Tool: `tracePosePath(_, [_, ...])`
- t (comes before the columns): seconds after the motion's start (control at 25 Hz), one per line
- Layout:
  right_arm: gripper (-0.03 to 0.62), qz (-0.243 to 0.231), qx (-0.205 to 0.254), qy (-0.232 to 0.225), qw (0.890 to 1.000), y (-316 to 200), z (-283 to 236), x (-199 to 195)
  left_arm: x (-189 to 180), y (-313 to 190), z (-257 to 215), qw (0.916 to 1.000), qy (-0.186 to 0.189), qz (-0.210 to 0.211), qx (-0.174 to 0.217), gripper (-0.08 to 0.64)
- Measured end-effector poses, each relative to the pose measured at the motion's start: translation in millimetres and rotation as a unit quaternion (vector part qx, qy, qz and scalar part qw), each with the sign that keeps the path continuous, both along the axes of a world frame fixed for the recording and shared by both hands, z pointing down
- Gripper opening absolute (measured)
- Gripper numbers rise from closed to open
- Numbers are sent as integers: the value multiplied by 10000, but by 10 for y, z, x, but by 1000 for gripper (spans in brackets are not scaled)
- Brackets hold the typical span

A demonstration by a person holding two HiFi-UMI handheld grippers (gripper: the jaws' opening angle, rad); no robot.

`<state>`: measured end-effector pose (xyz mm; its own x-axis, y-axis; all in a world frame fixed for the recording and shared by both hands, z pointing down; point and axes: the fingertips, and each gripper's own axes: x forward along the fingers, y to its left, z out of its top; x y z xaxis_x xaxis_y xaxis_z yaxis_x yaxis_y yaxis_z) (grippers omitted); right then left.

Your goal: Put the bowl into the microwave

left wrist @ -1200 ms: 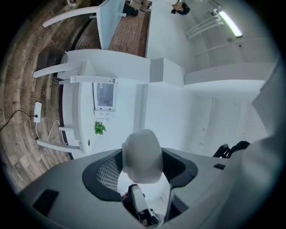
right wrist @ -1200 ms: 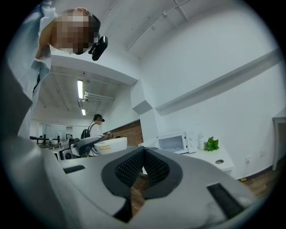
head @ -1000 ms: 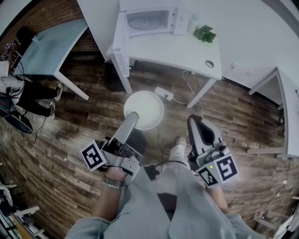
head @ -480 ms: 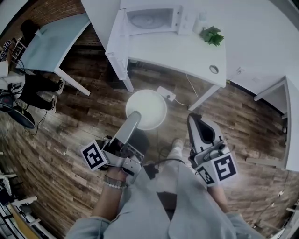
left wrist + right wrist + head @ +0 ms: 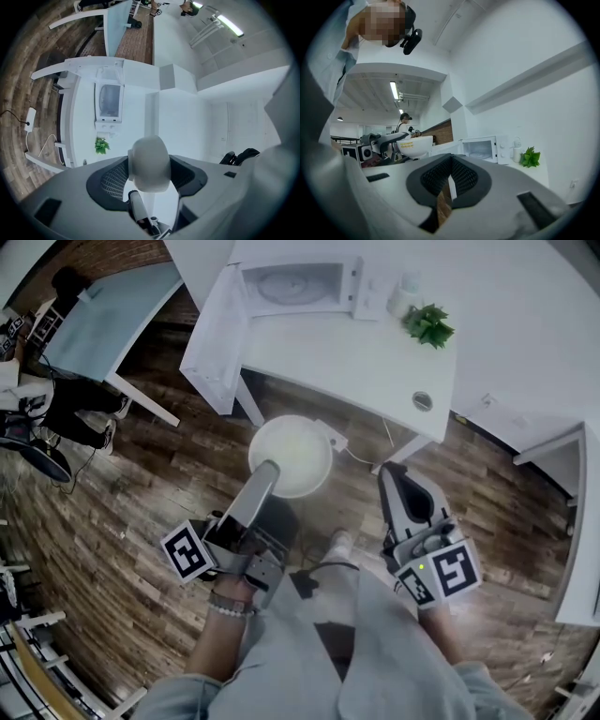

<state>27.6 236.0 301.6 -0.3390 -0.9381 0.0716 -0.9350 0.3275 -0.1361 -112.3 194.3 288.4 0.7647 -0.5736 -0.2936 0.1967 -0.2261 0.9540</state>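
The left gripper is clamped on the near rim of the white bowl and holds it in the air over the wooden floor, short of the table and the open microwave. The right gripper is closed on nothing. The bowl looks rigid, smooth and breakable, and a one-sided rim pinch may let it tip

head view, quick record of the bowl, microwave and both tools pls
bowl: white, gripped at its near rim, over the wood floor
left tool: shut on bowl
right tool: shut, empty
microwave: on the white table, door open, bowl not yet inside
plant: on table, right of microwave
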Motion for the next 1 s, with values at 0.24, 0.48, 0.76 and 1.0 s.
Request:
tracePosePath(0.24, [-5,-209,12,25,9998,-241,5,427,368,-167,5,9997,23,-241,23,255])
tracePosePath(0.48, [-5,-362,22,11,9993,-422,17,743,620,-365,-26,9987,-10,-490,116,255])
tracePosePath(0.76, [-5,-462,-16,16,9989,-512,73,940,782,-453,-12,9978,15,-649,147,255])
tracePosePath(1.0, [-5,-436,-75,-60,9990,-537,128,1046,849,-480,20,9975,-2,-702,79,255])
